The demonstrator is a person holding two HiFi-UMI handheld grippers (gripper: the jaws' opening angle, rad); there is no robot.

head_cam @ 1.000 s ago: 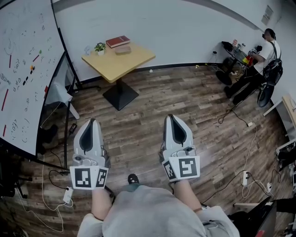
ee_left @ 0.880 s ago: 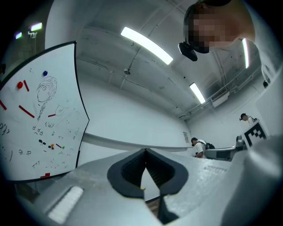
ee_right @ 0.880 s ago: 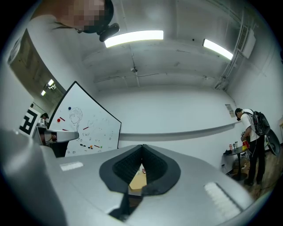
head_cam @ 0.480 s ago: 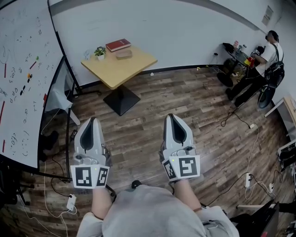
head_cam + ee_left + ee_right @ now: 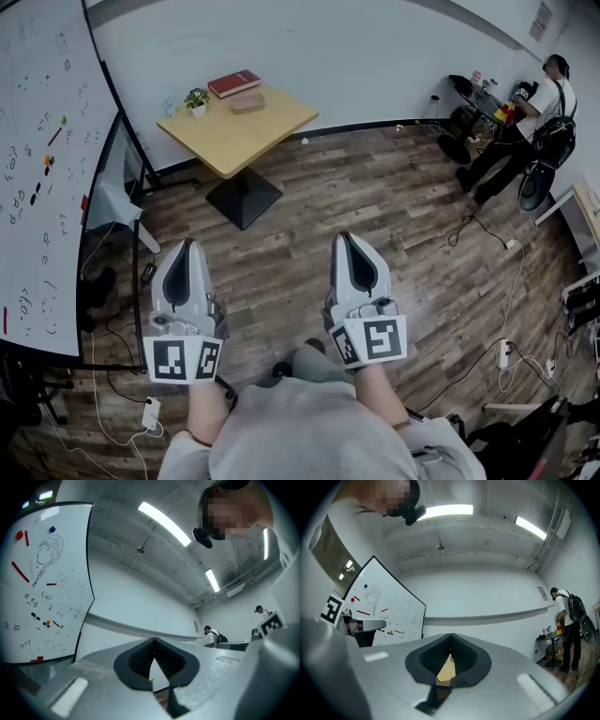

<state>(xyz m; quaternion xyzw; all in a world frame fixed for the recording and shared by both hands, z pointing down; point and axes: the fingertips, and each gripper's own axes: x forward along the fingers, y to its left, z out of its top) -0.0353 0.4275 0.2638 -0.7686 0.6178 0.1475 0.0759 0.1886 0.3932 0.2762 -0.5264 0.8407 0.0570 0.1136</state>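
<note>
In the head view I hold both grippers side by side at waist height above a wooden floor (image 5: 300, 216). The left gripper (image 5: 185, 247) and the right gripper (image 5: 349, 239) are both shut, tips touching, with nothing between them. They point toward a small yellow table (image 5: 272, 114) a few steps ahead. On it lie a red book (image 5: 234, 82), a small potted plant (image 5: 196, 97) and a brown object (image 5: 247, 101). In the left gripper view the left gripper (image 5: 153, 642) aims at the white wall. The right gripper (image 5: 451, 638) frames a sliver of the yellow table.
A whiteboard (image 5: 42, 141) on a black stand fills the left side. At the far right a person (image 5: 548, 98) stands by a dark table (image 5: 478, 105) with small items. Cables (image 5: 511, 281) and a power strip (image 5: 499, 354) lie on the floor at right.
The view has shifted forward and left: the whiteboard looms larger and the table sits slightly nearer. Both grippers stay shut in the same pose.
</note>
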